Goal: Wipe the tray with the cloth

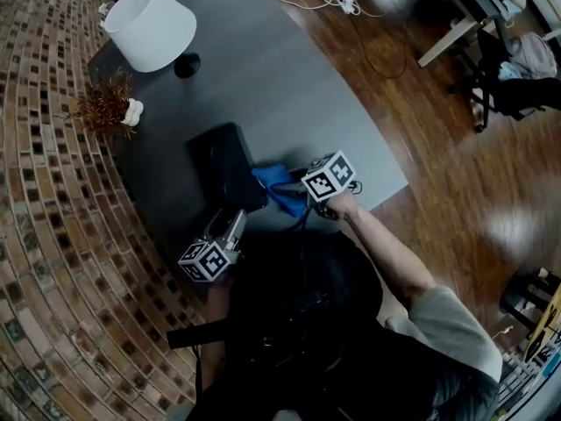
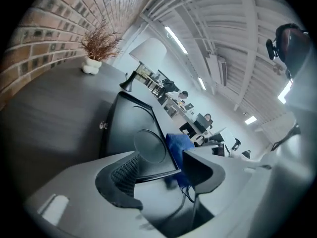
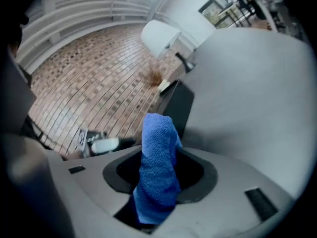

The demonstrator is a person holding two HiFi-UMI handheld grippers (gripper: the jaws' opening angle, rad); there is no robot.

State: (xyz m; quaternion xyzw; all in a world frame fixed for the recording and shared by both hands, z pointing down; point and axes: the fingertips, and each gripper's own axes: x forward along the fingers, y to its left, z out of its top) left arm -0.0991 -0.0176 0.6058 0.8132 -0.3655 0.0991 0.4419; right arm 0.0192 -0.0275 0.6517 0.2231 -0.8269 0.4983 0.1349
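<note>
a brick wall (image 1: 35, 147) of brown and pale blocks runs along the left, beside the curved edge of the dark grey table (image 1: 298, 77). at the table's far end stand a white lamp (image 1: 151, 26) on a black foot and, nearer the wall, a dried reddish plant (image 1: 105, 103) in a small white pot. the floor (image 1: 456, 174) is glossy brown wood, with white cables (image 1: 302, 3) lying on it. overhead, a white beamed ceiling (image 2: 233, 43) carries long strip lights (image 2: 176, 39).

Ahead of left gripper (image 1: 235, 221): tray (image 1: 215, 160) blocks, then bare surface (image 1: 289, 86). Lamp (image 1: 151, 26) & plant (image 1: 107, 105) far ahead-left. Brick wall (image 1: 44, 191) close on its left. Right of right gripper (image 1: 302, 204): surface edge, open floor (image 1: 456, 191).
</note>
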